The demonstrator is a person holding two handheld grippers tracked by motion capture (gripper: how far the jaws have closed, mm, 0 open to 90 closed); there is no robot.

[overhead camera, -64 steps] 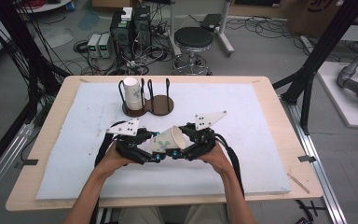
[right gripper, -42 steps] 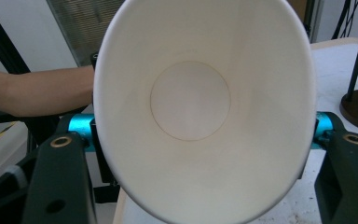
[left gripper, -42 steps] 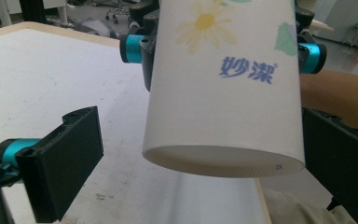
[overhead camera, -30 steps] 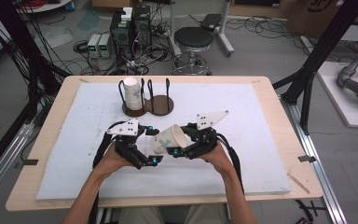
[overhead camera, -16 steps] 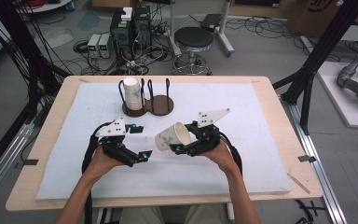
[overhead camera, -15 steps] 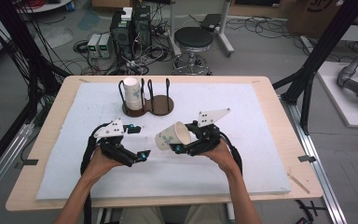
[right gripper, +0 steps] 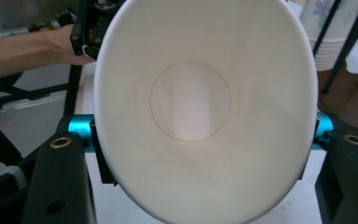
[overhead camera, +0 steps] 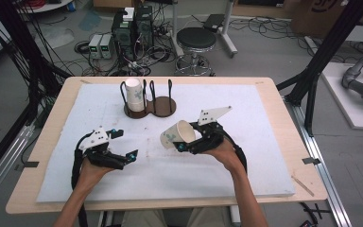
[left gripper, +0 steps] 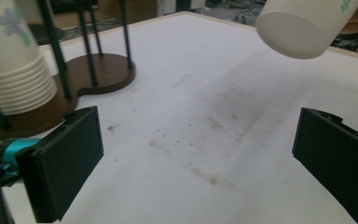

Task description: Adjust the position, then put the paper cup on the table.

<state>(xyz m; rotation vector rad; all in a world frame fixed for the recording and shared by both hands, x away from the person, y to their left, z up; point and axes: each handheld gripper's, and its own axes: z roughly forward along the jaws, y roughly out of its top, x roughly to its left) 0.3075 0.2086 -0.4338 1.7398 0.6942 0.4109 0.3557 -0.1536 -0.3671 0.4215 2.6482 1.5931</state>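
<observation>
A white paper cup (overhead camera: 176, 135) with a green print hangs tilted above the white mat (overhead camera: 246, 118), its mouth toward my right gripper (overhead camera: 183, 143), which is shut on its wall. In the right gripper view the cup's inside (right gripper: 191, 102) sits squeezed between the jaws. My left gripper (overhead camera: 125, 143) is to the cup's left, low over the mat, open with nothing in it. In the left gripper view its jaws (left gripper: 200, 163) stand wide over the stained mat, and the cup's base (left gripper: 298, 25) is at the upper right.
A dark wooden cup holder (overhead camera: 163, 106) with thin black posts stands at the back of the mat, with a stack of paper cups (overhead camera: 133, 94) in its left bay; the stack (left gripper: 9, 60) is also near my left jaw. Cables, boxes and a stool lie beyond the table.
My left gripper has drawn away from the cup, moving left and a little down, with its jaws open. The right gripper keeps the cup almost still.
</observation>
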